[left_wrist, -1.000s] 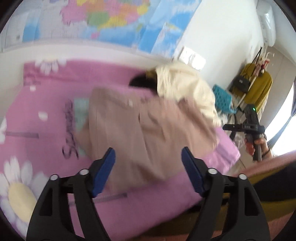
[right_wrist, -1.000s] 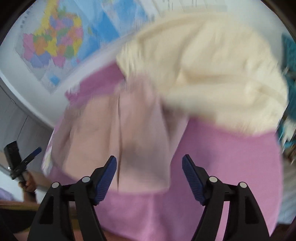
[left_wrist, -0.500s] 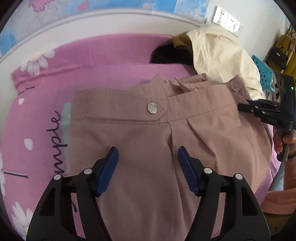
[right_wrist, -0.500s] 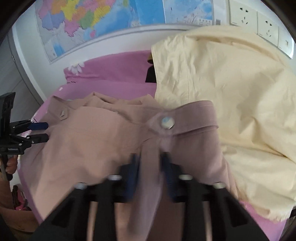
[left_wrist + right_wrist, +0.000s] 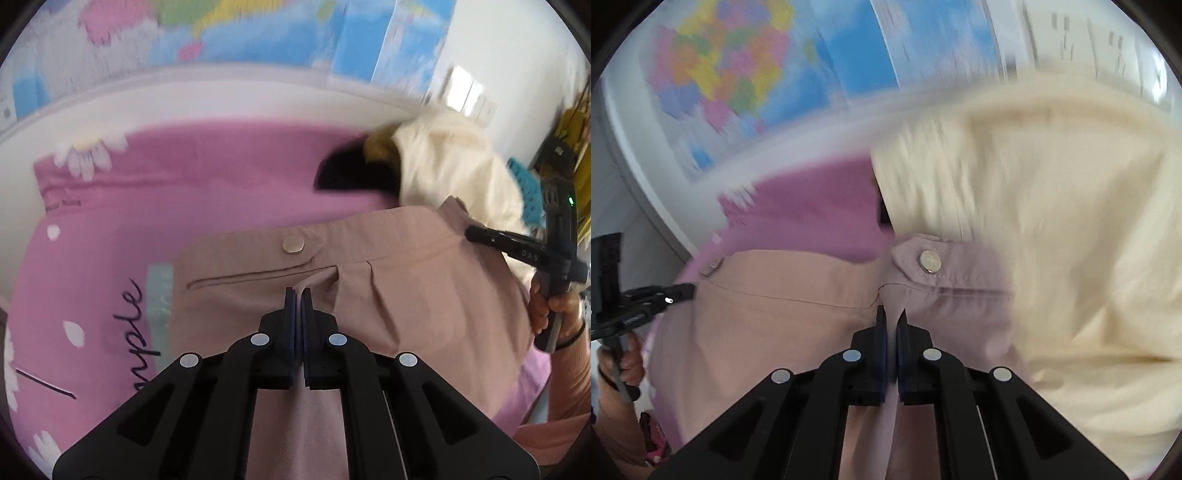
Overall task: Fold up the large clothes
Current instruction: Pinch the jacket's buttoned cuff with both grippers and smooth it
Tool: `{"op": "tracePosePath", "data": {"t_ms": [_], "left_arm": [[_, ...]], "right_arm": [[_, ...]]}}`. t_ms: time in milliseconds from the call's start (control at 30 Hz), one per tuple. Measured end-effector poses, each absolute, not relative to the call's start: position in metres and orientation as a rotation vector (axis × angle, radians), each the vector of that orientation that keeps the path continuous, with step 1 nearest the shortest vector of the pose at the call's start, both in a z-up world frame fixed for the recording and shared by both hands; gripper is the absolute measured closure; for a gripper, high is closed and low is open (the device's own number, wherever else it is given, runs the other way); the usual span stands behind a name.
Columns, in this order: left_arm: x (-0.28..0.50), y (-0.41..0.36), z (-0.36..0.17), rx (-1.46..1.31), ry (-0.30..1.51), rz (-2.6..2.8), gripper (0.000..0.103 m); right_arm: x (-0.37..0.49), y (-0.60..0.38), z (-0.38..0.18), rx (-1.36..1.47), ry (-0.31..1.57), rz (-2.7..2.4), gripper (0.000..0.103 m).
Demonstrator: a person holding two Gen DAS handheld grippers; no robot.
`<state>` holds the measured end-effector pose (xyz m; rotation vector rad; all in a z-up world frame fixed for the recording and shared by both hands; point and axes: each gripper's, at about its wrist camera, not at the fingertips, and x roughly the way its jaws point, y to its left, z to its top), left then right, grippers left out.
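Dusty-pink trousers [image 5: 424, 295] lie on a pink bedsheet [image 5: 184, 192], waistband away from me, with a metal snap button [image 5: 293, 244] on it. My left gripper [image 5: 298, 295] is shut on a pinch of the trouser cloth just below the waistband. My right gripper [image 5: 892, 315] is shut on the same trousers [image 5: 768, 314] below their other snap button [image 5: 931, 260]. The right gripper also shows in the left wrist view [image 5: 480, 234] at the waistband's right end.
A cream garment [image 5: 1052, 240] lies heaped to the right of the trousers, over a dark item [image 5: 351, 173]. A white headboard [image 5: 221, 99] and a wall map [image 5: 258, 33] stand behind the bed. A teal basket [image 5: 528, 188] is at the right.
Both grippers went from open above the trousers to shut on the cloth below the waistband. The views are blurred and the waistband looks drawn nearer.
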<state>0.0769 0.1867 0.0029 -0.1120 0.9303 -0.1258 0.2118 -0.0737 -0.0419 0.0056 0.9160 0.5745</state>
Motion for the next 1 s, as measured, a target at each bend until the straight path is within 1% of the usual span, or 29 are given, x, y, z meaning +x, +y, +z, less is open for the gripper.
{"op": "tracePosePath", "data": {"t_ms": [67,100,167,200,233,267,333,367,400,500,600,667,733,867,1000], "left_arm": [[0.085,0.184,-0.017,-0.095,0.984,-0.102,0.091],[0.085,0.184,-0.023,-0.084,0.992,-0.099,0.088],[0.084,0.187,-0.024,-0.107,0.99,-0.097,0.088],[0.081,0.19,-0.021,-0.128,0.984,-0.1,0.085],[0.079,0.193,-0.018,-0.139,0.977,-0.095,0.08],[0.077,0.195,-0.015,-0.145,0.969,-0.086,0.077],[0.069,0.196,-0.007,-0.129,0.94,-0.057,0.066],[0.064,0.195,-0.004,-0.116,0.925,-0.045,0.062],[0.06,0.195,-0.003,-0.097,0.915,-0.023,0.059],[0.053,0.192,-0.004,-0.061,0.905,0.009,0.058],[0.049,0.195,-0.01,-0.064,0.916,0.016,0.056],[0.05,0.195,-0.015,-0.065,0.922,0.023,0.054],[0.05,0.196,-0.018,-0.063,0.917,0.031,0.051],[0.052,0.195,-0.022,-0.041,0.919,0.048,0.048],[0.042,0.198,-0.016,-0.061,0.901,0.056,0.049]], "right_arm": [[0.219,-0.069,-0.061,-0.021,0.957,0.548,0.09],[0.218,-0.068,-0.064,-0.033,0.962,0.55,0.088],[0.218,-0.07,-0.065,-0.033,0.968,0.543,0.08],[0.215,-0.073,-0.061,-0.028,0.958,0.546,0.078],[0.213,-0.075,-0.057,-0.03,0.947,0.547,0.07],[0.208,-0.08,-0.052,-0.034,0.925,0.536,0.067],[0.196,-0.09,-0.039,-0.039,0.881,0.551,0.064],[0.191,-0.094,-0.034,-0.043,0.861,0.549,0.063],[0.187,-0.098,-0.031,-0.051,0.844,0.547,0.063],[0.178,-0.104,-0.03,-0.119,0.806,0.508,0.063],[0.189,-0.111,-0.051,-0.116,0.865,0.499,0.065],[0.194,-0.114,-0.064,-0.126,0.872,0.492,0.069],[0.196,-0.116,-0.069,-0.101,0.868,0.495,0.068],[0.192,-0.12,-0.06,-0.09,0.865,0.499,0.068],[0.168,-0.13,-0.037,-0.061,0.827,0.54,0.065]]}}
